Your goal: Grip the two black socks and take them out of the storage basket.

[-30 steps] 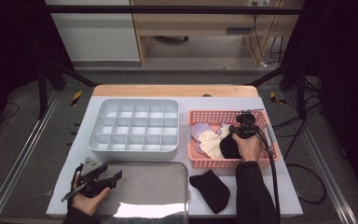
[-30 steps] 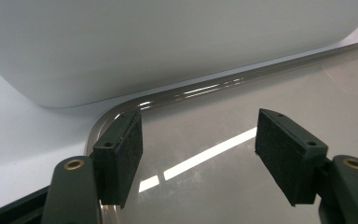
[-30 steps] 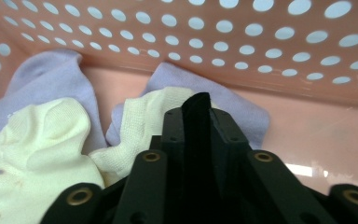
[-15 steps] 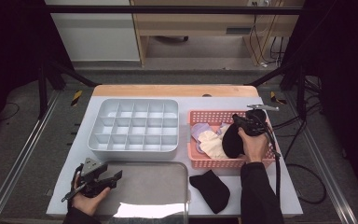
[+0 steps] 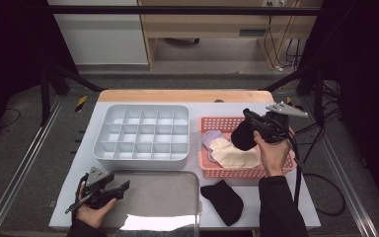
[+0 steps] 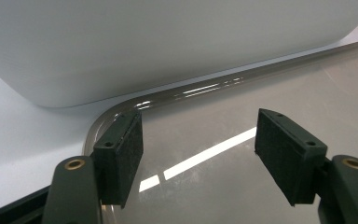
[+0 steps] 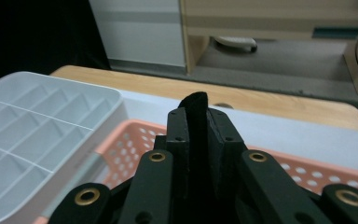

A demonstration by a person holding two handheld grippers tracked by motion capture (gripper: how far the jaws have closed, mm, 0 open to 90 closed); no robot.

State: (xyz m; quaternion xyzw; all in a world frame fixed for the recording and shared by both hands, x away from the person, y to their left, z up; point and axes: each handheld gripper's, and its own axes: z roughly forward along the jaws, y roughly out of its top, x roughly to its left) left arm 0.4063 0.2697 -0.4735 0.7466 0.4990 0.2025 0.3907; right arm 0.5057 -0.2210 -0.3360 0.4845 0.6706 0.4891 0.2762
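Note:
My right gripper is shut on a black sock and holds it up over the pink basket; in the right gripper view the sock's edge sticks up between the closed jaws. A cream sock and a lilac sock lie in the basket. Another black sock lies on the table in front of the basket. My left gripper rests open at the near-left corner of the metal tray, jaws apart over the tray surface, holding nothing.
A white divided organizer with several empty compartments sits at the middle left of the table; its wall looms just past the left gripper. The table's wooden far edge runs behind it. Cables trail off the right side.
My right gripper has lifted the black sock up out of the basket and turned toward the left. The left gripper has not moved.

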